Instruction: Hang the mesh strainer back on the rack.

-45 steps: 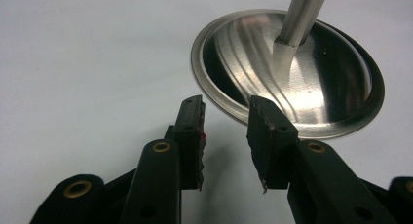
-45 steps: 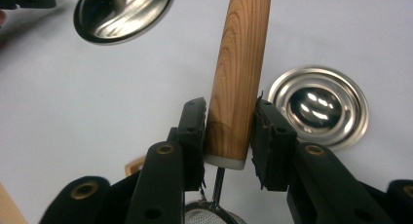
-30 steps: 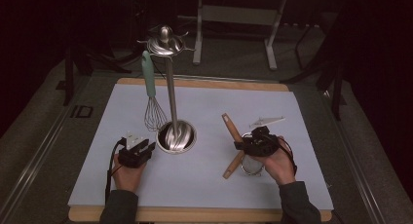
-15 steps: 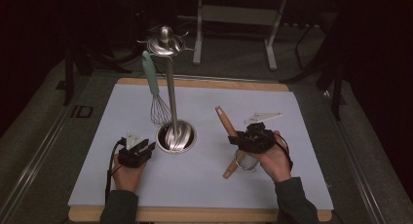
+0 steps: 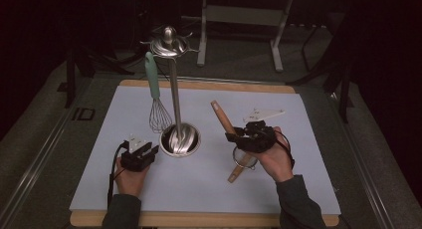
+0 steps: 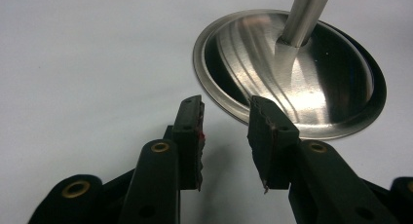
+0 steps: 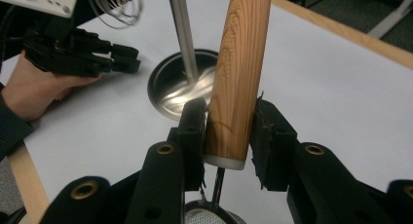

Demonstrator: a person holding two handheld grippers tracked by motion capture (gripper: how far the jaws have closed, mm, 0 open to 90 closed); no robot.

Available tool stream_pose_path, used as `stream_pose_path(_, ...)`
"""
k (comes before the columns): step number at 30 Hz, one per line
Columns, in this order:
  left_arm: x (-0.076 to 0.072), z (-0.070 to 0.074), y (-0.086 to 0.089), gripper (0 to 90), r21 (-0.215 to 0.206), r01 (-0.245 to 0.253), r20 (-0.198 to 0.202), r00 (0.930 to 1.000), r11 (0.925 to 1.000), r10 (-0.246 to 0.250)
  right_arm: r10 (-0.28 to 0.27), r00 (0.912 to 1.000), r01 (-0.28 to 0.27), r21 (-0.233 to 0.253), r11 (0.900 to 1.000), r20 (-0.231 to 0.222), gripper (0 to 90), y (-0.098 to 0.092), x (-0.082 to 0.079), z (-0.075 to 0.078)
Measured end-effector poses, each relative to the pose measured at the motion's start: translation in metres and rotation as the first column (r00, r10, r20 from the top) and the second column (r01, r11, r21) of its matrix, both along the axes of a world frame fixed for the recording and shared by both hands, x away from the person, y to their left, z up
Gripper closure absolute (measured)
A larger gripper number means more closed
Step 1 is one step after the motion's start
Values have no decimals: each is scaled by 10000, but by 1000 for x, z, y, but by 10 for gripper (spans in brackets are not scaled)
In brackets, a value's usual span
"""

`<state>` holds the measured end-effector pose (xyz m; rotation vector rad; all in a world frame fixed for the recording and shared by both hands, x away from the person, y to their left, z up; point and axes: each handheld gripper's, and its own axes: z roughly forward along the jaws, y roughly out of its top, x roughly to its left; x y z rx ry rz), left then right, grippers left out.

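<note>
High view: our right claw [image 5: 242, 136] clamps strainer [image 5: 242, 159] by wooden handle, lifted right of stand [image 5: 175, 107]. Left claw [image 5: 144, 152] half open, empty, beside stand base. Whisk [image 5: 155, 97] hung; we judge strainer not yet hung.

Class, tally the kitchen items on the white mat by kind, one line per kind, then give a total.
Whisks: 1, the green-handled whisk hanging from the stand.
Strainers: 1, the wooden-handled strainer clamped in the right gripper.
Stands: 1, the steel utensil stand.
Total: 3
</note>
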<state>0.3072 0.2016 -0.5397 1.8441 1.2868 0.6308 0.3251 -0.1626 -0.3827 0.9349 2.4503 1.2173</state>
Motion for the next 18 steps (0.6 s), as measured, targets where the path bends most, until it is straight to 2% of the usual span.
stream_pose_path(10,0,0,0,665,26,10,-4,10000,10000,-10,228,9978,-272,708,9971,620,683,0,-2,33)
stream_pose_path(18,0,0,0,666,25,22,-11,10000,10000,-22,661,9921,-770,1016,9918,1068,683,13,-9,55)
